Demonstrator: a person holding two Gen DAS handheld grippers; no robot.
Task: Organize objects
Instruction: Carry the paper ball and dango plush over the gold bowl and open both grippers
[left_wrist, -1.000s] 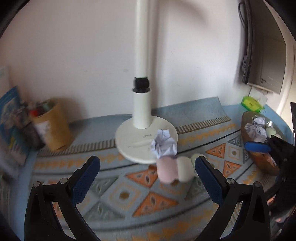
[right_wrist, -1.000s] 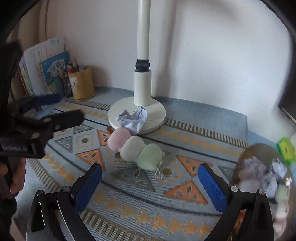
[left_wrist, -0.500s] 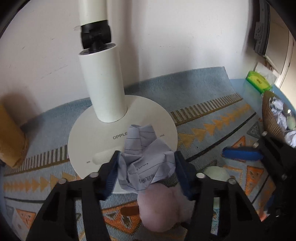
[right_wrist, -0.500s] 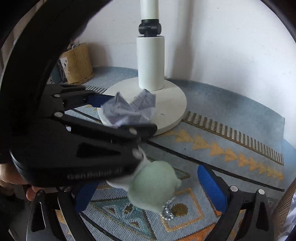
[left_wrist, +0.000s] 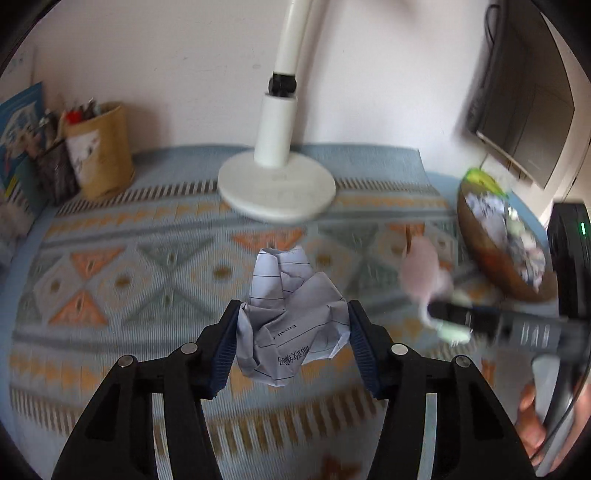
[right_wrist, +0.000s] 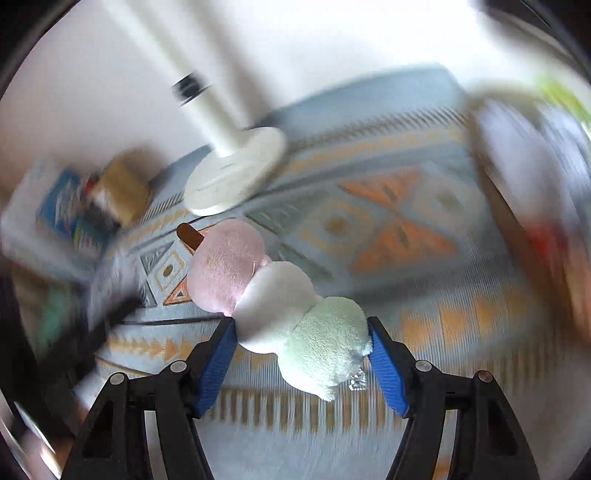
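2 grippers loaded. Left gripper (left_wrist: 291, 343): pads pinching crumpled lined paper (left_wrist: 291, 317), lifted clear of patterned mat (left_wrist: 147, 280), near side of white lamp base (left_wrist: 277, 188). Right gripper (right_wrist: 301, 354): jaws closing on plush dango skewer (right_wrist: 273, 295), blue pads touching white and green balls; pink ball and brown stick tip poking out far-left. Wooden bowl (left_wrist: 491, 266) of paper scraps at right edge. Pen holder (left_wrist: 101, 151) far left by wall. Right view heavily blurred.

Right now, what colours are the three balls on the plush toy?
Pink, white and pale green on the plush toy, clearest in the right wrist view.
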